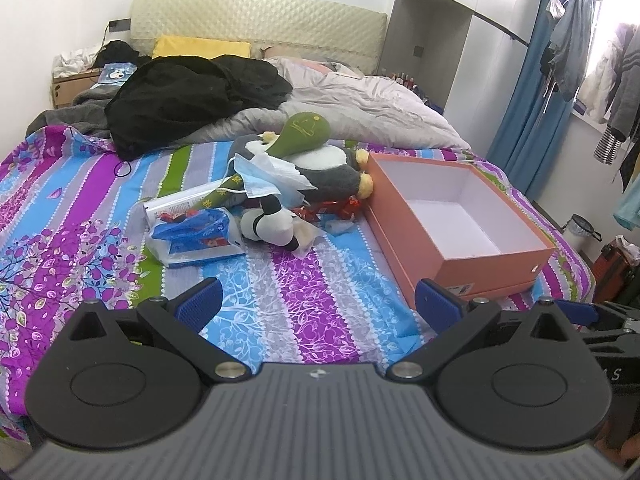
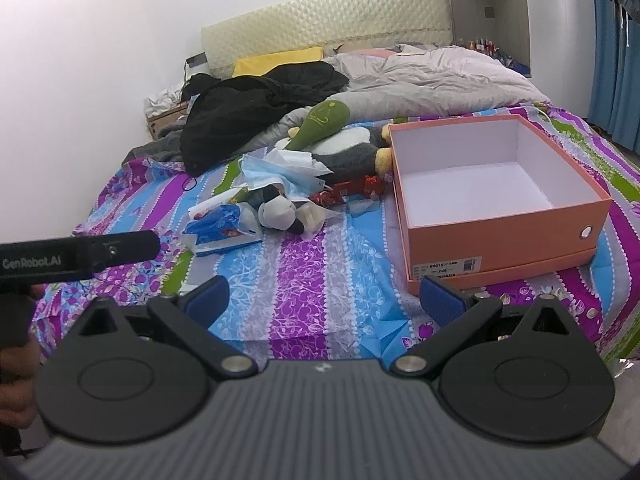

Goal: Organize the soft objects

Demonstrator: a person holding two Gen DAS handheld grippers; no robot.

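bedroom, bed (image 1: 304, 312) spread with striped floral sheet in purple, blue, green. left tool (image 1: 318, 300) and right tool (image 2: 324, 298) held low over near edge, both spread wide, nothing gripped. soft clutter heaped mid-bed: grey-and-white plush penguin (image 1: 328, 168), green pear-shaped plush (image 1: 302, 132) laid across it, crumpled blue face mask (image 1: 256, 180), small black-and-white plush (image 1: 268, 224). open orange cardboard box (image 2: 496, 236) set just beside heap, white inside, seen empty, likely placed as receptacle.
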